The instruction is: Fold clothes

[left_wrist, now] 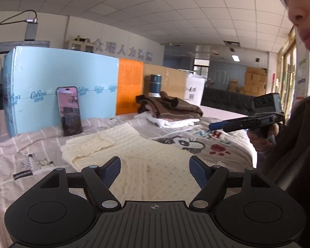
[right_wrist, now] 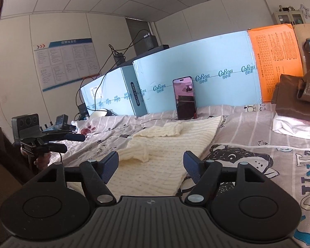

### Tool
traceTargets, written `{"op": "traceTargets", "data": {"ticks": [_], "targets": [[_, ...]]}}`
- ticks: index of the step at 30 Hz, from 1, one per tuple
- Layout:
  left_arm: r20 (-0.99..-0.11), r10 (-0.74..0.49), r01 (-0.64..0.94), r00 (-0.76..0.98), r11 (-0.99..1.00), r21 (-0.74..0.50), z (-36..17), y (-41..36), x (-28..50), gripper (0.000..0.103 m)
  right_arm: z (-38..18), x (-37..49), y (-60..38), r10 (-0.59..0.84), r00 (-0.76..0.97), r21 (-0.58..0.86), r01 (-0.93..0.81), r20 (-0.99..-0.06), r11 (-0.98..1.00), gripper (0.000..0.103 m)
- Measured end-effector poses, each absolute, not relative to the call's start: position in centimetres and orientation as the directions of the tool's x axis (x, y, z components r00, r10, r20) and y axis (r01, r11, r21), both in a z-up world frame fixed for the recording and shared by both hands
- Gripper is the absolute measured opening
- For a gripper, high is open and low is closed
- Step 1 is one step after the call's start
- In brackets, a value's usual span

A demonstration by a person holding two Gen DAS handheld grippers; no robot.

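Claws first: the left claw [left_wrist: 155, 168] stands wide with nothing between its blue pads, held just above the near part of the cream knit sweater [left_wrist: 134, 161]; the right claw [right_wrist: 150, 165] is likewise wide and empty, hovering over the sweater's near right edge, with one finger over the knit and the other over the bed sheet [right_wrist: 258, 128]; each claw also shows in the other's view, raised clear of the bed, the left one [right_wrist: 72, 142] at the sweater's left and the right one [left_wrist: 219, 126] at its right. The sweater lies spread flat on the cartoon-printed sheet, a sleeve folded across its far part; beyond it a phone [left_wrist: 69, 111] leans upright against a light blue box [left_wrist: 62, 82]; an orange box [left_wrist: 130, 86] stands beside that; further right on the bed sits a stack of folded clothes [left_wrist: 171, 111], brown over white, with a dark blue flask [left_wrist: 156, 85] standing behind it.
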State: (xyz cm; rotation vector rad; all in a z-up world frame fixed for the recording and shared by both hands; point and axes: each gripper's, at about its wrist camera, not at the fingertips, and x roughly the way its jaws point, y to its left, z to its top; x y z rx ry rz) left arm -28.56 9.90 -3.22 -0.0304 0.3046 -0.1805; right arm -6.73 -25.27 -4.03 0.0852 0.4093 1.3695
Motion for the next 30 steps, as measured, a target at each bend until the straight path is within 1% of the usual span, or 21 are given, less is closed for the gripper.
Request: {"op": "traceTargets", "data": {"ticks": [1,3,5,7,9,11,12,14,15,17,18,19,21,22,23,28,30], "targets": [[-0.306,-0.133,0.13,0.943,0.991,-0.029,-3.3,9.3,-27.8,0.075,-4.1,-6.4,-24.7,0.96,0.152,0.306,-0.926,-0.237,0.222,0.074],[-0.343,-0.005,0.025,0.939,0.998,0.053,-3.7,7.8,-25.7,0.075,-4.2,-5.9,-23.5,0.958,0.162,0.333,-0.913,-0.237,0.236,0.078],[-0.382,0.109,-0.062,0.918,0.989,0.134,-4.2,6.5,-23.6,0.075,-4.4,-5.4,-22.0,0.958,0.156,0.359,-0.902,-0.242,0.238,0.079],[-0.427,0.17,-0.093,0.888,0.977,0.194,-4.9,5.4,-22.0,0.075,-4.6,-5.0,-20.4,0.958,0.152,0.369,-0.899,-0.245,0.237,0.081],[-0.463,0.193,-0.095,0.865,0.969,0.227,-5.7,4.6,-20.9,0.076,-4.7,-5.1,-18.9,0.958,0.157,0.363,-0.901,-0.239,0.238,0.082],[-0.502,0.251,-0.12,0.828,0.953,0.28,-6.8,4.3,-19.8,0.077,-4.9,-5.0,-17.5,0.963,0.143,0.369,-0.903,-0.227,0.221,0.083],[-0.515,0.278,-0.132,0.811,0.944,0.302,-7.2,4.2,-19.4,0.077,-5.0,-4.9,-16.9,0.968,0.124,0.379,-0.903,-0.218,0.201,0.083],[-0.504,0.313,-0.167,0.805,0.935,0.314,-7.4,4.6,-19.5,0.076,-5.5,-4.7,-15.7,0.974,0.093,0.398,-0.901,-0.206,0.17,0.083],[-0.5,0.328,-0.184,0.802,0.931,0.316,-7.5,4.9,-19.5,0.073,-5.7,-4.6,-15.5,0.974,0.086,0.401,-0.901,-0.211,0.167,0.084],[-0.502,0.334,-0.205,0.798,0.933,0.294,-7.4,5.5,-19.9,0.046,-6.2,-4.2,-15.3,0.969,0.087,0.413,-0.893,-0.229,0.178,0.084],[-0.501,0.344,-0.224,0.794,0.932,0.285,-7.3,5.8,-20.2,0.041,-6.4,-3.9,-15.3,0.968,0.089,0.423,-0.887,-0.235,0.185,0.085],[-0.496,0.353,-0.24,0.794,0.93,0.277,-7.2,6.0,-20.4,0.033,-6.7,-3.7,-15.3,0.966,0.092,0.434,-0.88,-0.24,0.191,0.085],[-0.476,0.369,-0.279,0.798,0.927,0.251,-6.7,6.4,-21.2,0.029,-6.9,-3.6,-15.3,0.964,0.09,0.446,-0.873,-0.249,0.196,0.085],[-0.463,0.38,-0.303,0.801,0.924,0.236,-6.4,6.6,-21.7,0.022,-7.0,-3.6,-15.3,0.963,0.087,0.448,-0.872,-0.254,0.197,0.085],[-0.448,0.394,-0.327,0.802,0.919,0.222,-6.1,6.8,-22.4,0.02,-7.0,-3.6,-15.3,0.964,0.081,0.448,-0.874,-0.253,0.19,0.085],[-0.397,0.455,-0.433,0.797,0.889,0.15,-5.3,7.4,-26.0,0.02,-7.2,-3.9,-15.1,0.962,0.063,0.443,-0.878,-0.266,0.18,0.085],[-0.394,0.479,-0.471,0.784,0.873,0.124,-5.4,7.7,-27.5,0.025,-7.3,-3.9,-15.0,0.961,0.056,0.444,-0.878,-0.273,0.177,0.085]]}}
